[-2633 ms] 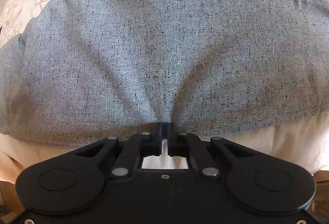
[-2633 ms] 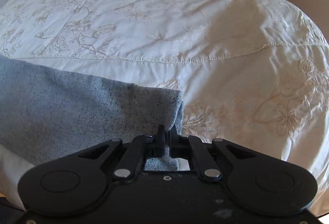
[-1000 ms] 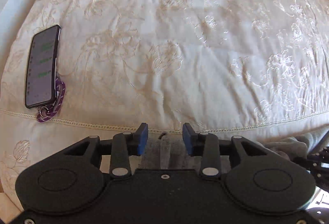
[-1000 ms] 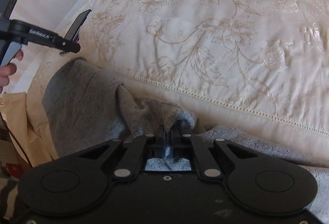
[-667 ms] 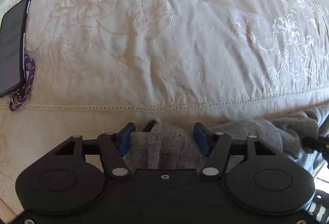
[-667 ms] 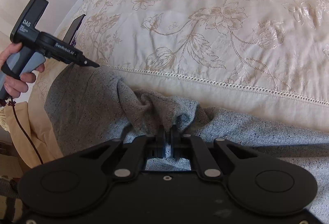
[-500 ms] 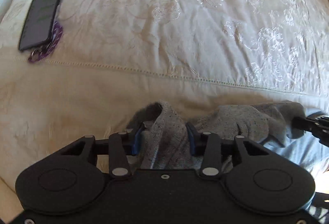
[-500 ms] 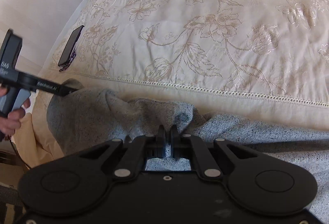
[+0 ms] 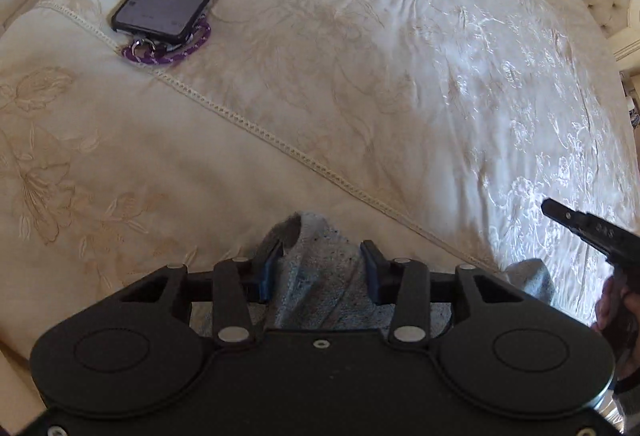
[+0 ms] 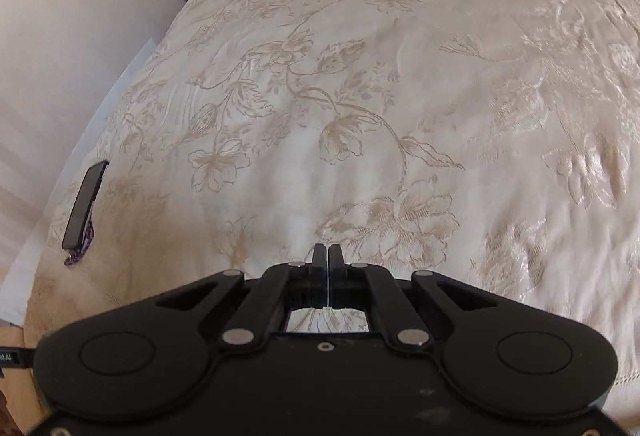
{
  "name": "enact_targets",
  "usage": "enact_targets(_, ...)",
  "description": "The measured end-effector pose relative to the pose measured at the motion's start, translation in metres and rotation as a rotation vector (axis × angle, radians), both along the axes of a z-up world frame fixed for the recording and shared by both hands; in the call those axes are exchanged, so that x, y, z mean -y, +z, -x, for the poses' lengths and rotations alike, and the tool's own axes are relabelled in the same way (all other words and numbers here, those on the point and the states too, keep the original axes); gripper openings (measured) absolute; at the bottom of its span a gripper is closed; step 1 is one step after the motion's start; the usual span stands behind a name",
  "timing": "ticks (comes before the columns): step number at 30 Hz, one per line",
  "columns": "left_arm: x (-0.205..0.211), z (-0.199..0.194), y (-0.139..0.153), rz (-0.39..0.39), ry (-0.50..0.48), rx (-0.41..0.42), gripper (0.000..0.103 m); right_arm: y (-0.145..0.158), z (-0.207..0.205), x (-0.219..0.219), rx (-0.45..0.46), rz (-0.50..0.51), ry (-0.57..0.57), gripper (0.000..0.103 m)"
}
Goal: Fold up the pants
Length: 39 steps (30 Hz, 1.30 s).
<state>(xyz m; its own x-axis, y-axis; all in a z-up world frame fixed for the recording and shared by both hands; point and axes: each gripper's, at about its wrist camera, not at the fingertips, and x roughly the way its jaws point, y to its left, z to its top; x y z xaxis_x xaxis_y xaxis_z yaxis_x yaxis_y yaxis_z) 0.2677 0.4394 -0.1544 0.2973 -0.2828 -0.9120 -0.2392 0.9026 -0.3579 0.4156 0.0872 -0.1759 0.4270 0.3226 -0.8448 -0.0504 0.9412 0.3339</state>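
The pants lie bunched between the spread, released left gripper; right gripper clenched empty; folding seems unfinished.

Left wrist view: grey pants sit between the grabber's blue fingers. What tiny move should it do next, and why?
Probably squeeze the left gripper shut on the speckled grey fabric pants. Its jaws stand apart with bunched cloth lying between them, so nothing grips the pants there. The right gripper is shut on nothing, over the cream embroidered bedspread, so it cannot help lift them.
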Motion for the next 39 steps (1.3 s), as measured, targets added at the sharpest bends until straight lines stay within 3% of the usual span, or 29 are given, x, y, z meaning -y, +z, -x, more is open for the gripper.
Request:
enact_targets(2, -0.013, -0.011, -0.004, 0.003, 0.055, -0.038, 0.041, 0.008, 0.005, -0.015, 0.021, 0.001, 0.072, 0.006)
enact_targets(3, -0.018, -0.016, -0.003, -0.024, 0.074, -0.048, 0.02, 0.011, 0.01, -0.021, 0.027, 0.009, 0.096, 0.007)
enact_targets(8, -0.032, -0.032, 0.016, -0.212, 0.031, -0.048, 0.02, 0.008, 0.028, -0.021, -0.044, -0.023, 0.082, 0.016)
enact_targets(11, -0.008, -0.026, 0.041, -0.228, -0.091, 0.077, 0.024, 0.004, 0.031, -0.004, -0.076, -0.046, 0.011, 0.025)
enact_targets(13, 0.019, -0.017, 0.047, -0.233, -0.196, 0.126, 0.037, 0.003, 0.031, 0.002, -0.082, -0.047, -0.002, 0.026)
enact_targets(15, 0.043, 0.001, 0.031, -0.222, -0.294, 0.097, 0.046, -0.001, 0.029, 0.004, -0.079, -0.038, 0.0, 0.028)
enact_targets(17, 0.058, 0.024, -0.006, -0.238, -0.383, -0.036, 0.044, -0.013, 0.028, -0.001, -0.125, -0.036, 0.034, 0.033)
enact_targets(18, 0.062, 0.038, -0.024, -0.263, -0.412, -0.102, 0.037, -0.02, 0.028, -0.005, -0.159, -0.027, 0.054, 0.033)
enact_targets(19, 0.064, 0.051, -0.037, -0.295, -0.425, -0.125, 0.037, -0.028, 0.028, -0.01, -0.194, -0.02, 0.081, 0.033)
enact_targets(21, 0.072, 0.075, -0.042, -0.366, -0.455, -0.073, 0.037, -0.035, 0.032, -0.018, -0.215, -0.026, 0.128, 0.034)
enact_targets(22, 0.077, 0.079, -0.04, -0.397, -0.471, -0.059, 0.037, -0.037, 0.034, -0.022, -0.205, -0.027, 0.148, 0.031)
enact_targets(23, 0.081, 0.08, -0.038, -0.417, -0.473, -0.059, 0.037, -0.037, 0.036, -0.026, -0.187, -0.021, 0.174, 0.023)
enact_targets(24, 0.081, 0.079, -0.037, -0.416, -0.457, -0.062, 0.037, -0.036, 0.038, -0.031, -0.162, -0.002, 0.2, 0.005)
enact_targets(25, 0.079, 0.078, -0.036, -0.399, -0.426, -0.068, 0.037, -0.036, 0.036, -0.035, -0.148, 0.047, 0.211, 0.005)
enact_targets(26, 0.076, 0.076, -0.035, -0.382, -0.4, -0.078, 0.037, -0.036, 0.031, -0.035, -0.132, 0.082, 0.177, 0.005)
enact_targets(29, 0.073, 0.073, -0.022, -0.378, -0.386, -0.08, 0.035, -0.053, 0.017, -0.024, -0.19, 0.029, 0.028, 0.008)
enact_targets(32, 0.082, 0.077, 0.018, -0.405, -0.379, 0.043, 0.034, -0.038, 0.031, -0.019, -0.078, 0.011, 0.004, 0.023)
enact_targets(33, 0.092, 0.08, 0.03, -0.418, -0.394, 0.113, 0.035, -0.022, 0.043, -0.012, -0.02, 0.019, -0.03, 0.03)
enact_targets(36, 0.129, 0.082, 0.042, -0.408, -0.479, 0.227, 0.037, 0.015, 0.087, 0.014, 0.08, -0.019, -0.109, 0.03)
enact_targets(39, 0.16, 0.082, 0.021, -0.323, -0.547, 0.204, 0.038, 0.022, 0.145, 0.041, 0.044, 0.028, -0.194, 0.031)
